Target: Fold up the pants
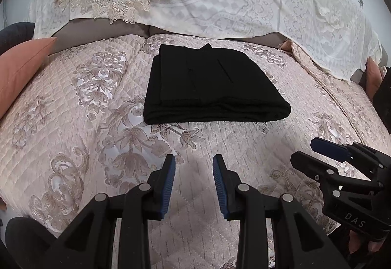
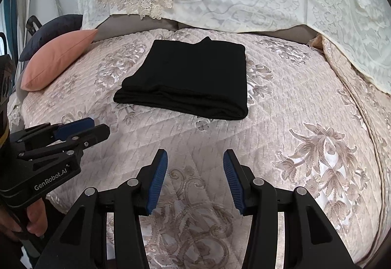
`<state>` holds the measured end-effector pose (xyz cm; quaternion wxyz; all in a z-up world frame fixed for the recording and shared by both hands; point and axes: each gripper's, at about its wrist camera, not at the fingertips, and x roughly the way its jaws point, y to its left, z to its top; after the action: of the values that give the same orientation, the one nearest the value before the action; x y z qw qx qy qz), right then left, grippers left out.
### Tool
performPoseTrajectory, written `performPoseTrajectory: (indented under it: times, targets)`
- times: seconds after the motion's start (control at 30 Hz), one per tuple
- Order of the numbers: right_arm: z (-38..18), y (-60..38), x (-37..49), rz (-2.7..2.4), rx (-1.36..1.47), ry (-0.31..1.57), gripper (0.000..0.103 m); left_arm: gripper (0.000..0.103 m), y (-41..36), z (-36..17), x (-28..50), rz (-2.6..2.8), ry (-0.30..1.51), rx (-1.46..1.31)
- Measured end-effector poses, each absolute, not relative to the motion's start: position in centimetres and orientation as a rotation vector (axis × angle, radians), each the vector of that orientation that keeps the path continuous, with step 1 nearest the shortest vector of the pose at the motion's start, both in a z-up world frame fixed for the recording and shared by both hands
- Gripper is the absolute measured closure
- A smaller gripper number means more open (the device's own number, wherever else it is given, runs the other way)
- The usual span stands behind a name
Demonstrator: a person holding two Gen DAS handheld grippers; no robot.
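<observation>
Black pants (image 1: 210, 88) lie folded into a flat rectangle on the pink quilted bedspread (image 1: 85, 122); they also show in the right wrist view (image 2: 188, 83). My left gripper (image 1: 194, 166) is open and empty, held above the bedspread well in front of the pants. My right gripper (image 2: 195, 161) is open and empty, also short of the pants. The right gripper shows at the right edge of the left wrist view (image 1: 315, 151). The left gripper shows at the left of the right wrist view (image 2: 97, 126).
A salmon pillow (image 2: 56, 61) lies at the left of the bed, a dark cushion (image 2: 53, 27) behind it. A white lace cover (image 1: 281, 7) drapes the headboard behind the pants. The bedspread (image 2: 293, 122) spreads wide around the pants.
</observation>
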<state>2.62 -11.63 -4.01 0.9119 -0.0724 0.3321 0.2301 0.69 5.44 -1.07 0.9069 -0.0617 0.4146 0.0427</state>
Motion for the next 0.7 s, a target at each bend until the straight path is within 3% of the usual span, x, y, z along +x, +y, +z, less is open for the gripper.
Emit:
performPoseTrajectory:
  times: [0.7]
  targets:
    - [-3.96, -10.85, 2.24, 0.486, -0.169, 0.685, 0.055, 0.069, 5.64, -1.35, 0.27, 0.091, 0.865, -0.141]
